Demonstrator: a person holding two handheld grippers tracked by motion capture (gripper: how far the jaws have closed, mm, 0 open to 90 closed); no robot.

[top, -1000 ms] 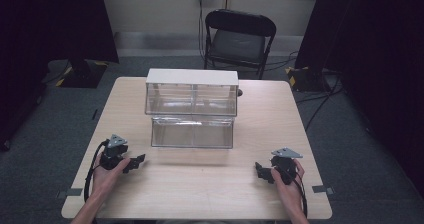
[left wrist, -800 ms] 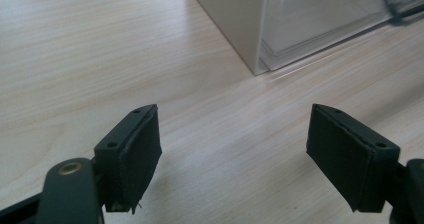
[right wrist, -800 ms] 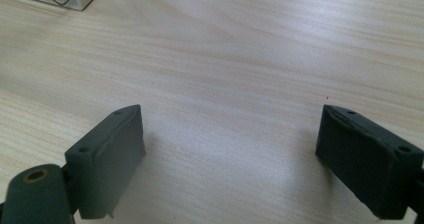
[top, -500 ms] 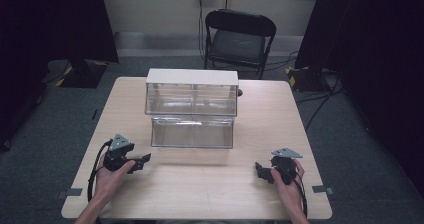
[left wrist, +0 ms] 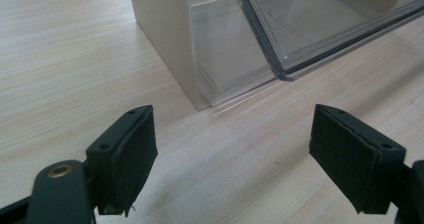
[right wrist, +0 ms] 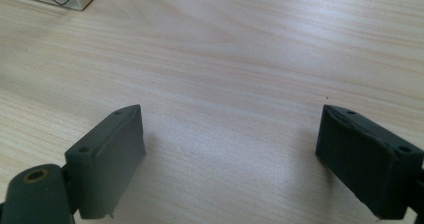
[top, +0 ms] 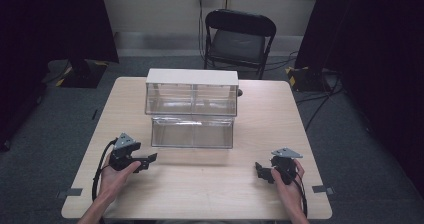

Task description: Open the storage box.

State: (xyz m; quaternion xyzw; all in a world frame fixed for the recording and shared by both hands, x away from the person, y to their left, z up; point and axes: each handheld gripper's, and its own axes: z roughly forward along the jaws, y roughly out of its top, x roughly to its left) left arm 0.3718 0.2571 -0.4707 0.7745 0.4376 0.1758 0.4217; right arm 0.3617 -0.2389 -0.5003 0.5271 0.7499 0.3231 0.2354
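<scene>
Room: dark curtains all round, a folding chair point(top: 239, 39) behind the pale wood table point(top: 200, 194).
Drawer unit: clear drawer box point(top: 192, 91) with a white top sits mid-table; its lower drawer point(top: 192, 132) stands pulled out toward the person, nothing visible inside.
Left gripper point(top: 148, 160): here it is, near the drawer's front left corner but apart from it. In the left gripper view the fingers point(left wrist: 131, 151) stand well apart and hold nothing; the jaws have just been opening.
Right gripper point(top: 261, 170): resting low over bare table, well off the drawer's right corner, fingers point(right wrist: 107, 156) spread wide, nothing between them.
Step, by my read: lining up on the open drawer.
Risk: the box looks light, so a one-sided push at that left corner could skew the drawer or slide the whole unit back.
Risk two: clear, glossy plastic, so fingers could slip off the front edge.
</scene>
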